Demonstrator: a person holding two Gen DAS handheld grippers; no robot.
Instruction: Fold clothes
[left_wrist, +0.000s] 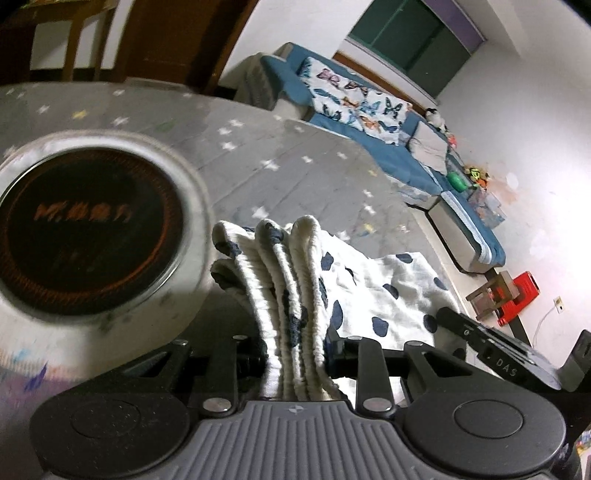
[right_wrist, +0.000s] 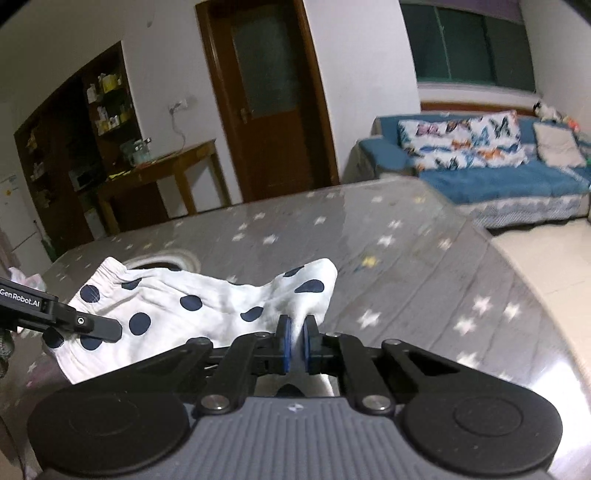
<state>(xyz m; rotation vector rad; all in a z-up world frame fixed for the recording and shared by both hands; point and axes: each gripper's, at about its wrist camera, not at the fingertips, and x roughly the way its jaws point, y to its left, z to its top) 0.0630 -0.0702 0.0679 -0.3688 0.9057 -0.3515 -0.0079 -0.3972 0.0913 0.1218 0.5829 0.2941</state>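
The garment (right_wrist: 207, 306) is soft white cloth with navy dots, its gathered waistband (left_wrist: 291, 295) ribbed and rough; the counter (right_wrist: 424, 280) is glossy and star-printed; each hand-held gripper (right_wrist: 297, 345) looks matt black plastic with small metal rivets

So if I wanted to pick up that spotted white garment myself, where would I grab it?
Probably by its edges, from the near side, low over the table. The spotted garment lies limp; the left gripper pinches the ribbed elastic band, bunched thick, and the right gripper pinches a thin corner.
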